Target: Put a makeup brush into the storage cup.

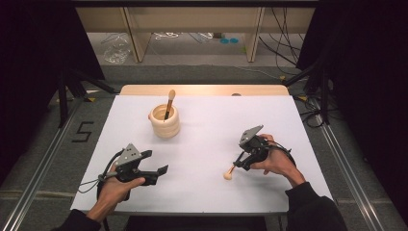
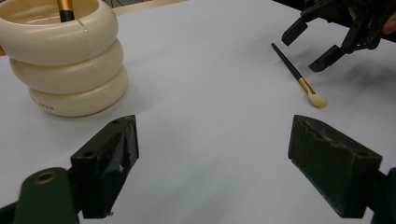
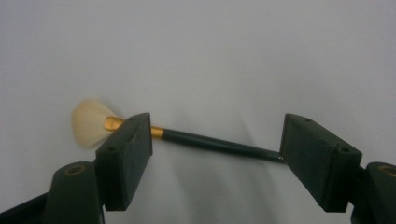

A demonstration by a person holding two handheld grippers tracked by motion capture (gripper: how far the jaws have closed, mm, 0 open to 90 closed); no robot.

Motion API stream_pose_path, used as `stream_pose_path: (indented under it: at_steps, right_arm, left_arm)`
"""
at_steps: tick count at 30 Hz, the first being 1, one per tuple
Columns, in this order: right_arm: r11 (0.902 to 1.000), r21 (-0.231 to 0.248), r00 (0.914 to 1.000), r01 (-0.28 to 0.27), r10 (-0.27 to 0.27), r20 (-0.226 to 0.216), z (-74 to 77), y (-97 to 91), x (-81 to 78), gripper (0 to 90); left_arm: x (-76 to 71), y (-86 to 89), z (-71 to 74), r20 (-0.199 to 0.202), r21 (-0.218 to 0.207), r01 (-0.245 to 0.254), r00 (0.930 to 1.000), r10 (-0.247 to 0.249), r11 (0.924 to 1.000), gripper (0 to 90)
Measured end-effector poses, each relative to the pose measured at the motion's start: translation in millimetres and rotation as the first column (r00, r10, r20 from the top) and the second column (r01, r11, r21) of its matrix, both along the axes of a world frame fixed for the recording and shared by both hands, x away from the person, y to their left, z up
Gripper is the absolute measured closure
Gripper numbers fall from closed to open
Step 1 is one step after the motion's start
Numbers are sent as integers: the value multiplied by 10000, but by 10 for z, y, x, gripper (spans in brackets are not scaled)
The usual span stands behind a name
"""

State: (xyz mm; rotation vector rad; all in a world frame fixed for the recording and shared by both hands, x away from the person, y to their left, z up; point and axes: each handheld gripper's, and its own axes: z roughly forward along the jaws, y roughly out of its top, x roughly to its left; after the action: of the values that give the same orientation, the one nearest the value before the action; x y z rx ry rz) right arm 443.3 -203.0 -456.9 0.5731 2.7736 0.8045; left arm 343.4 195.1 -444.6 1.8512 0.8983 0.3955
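1. Two brushes: one lay on the table [image 1: 202,192] at near right [image 3: 205,141], crosswise between the right gripper's [image 1: 239,162] spread jaws, unpinched.
2. The other [image 1: 169,103] stood in the cup [image 1: 164,126].
3. The left gripper [image 1: 161,174] stood spread, empty.

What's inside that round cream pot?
A brush stands in the pot, its pale bristles up, leaning toward the back. The pot's wall hides the bottom of its handle and anything else down in there.
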Motion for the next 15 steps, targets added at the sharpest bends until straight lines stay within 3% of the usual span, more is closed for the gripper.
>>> stream_pose_path:
  at_steps: [15]
  right_arm:
    - [9987, -391, 9991, -330, 318, -292, -69, -10, 80, 282]
  left_arm:
    - [7, 9, 1, -108, 40, -17, 9999, 17, 10000, 161]
